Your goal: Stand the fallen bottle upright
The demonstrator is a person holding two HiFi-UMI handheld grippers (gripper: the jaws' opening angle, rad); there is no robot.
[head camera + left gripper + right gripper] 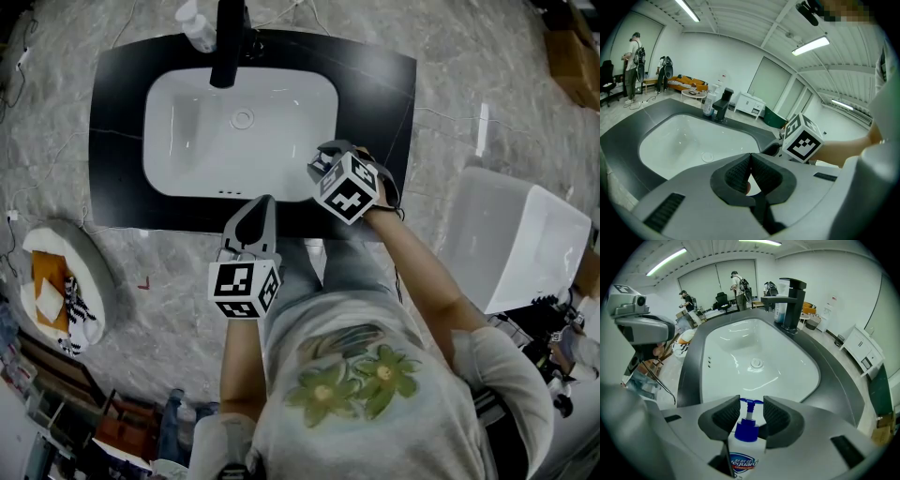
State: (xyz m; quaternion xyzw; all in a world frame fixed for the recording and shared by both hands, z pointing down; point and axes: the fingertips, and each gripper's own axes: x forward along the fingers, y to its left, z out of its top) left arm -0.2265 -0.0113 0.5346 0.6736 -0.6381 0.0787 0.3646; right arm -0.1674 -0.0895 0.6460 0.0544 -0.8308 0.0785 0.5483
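Bottle (743, 460) sitting in the gape of the right gripper (751, 403)

By the near rim of the white sink (787, 380), the right gripper is pointing steeply down over the soap bottle. Its jaws are standing apart around the blue collar (747, 431) and pump (750, 404), not clamping yet. The left gripper (750, 158) is idling, clenched and empty. Being smooth plastic, the bottle is probably light and slippery. The thin pump looks wobbly, so gripping the wider body seems safer.

Bottle (746, 433) within right tool (751, 403) — perhaps on countertop (690, 369).
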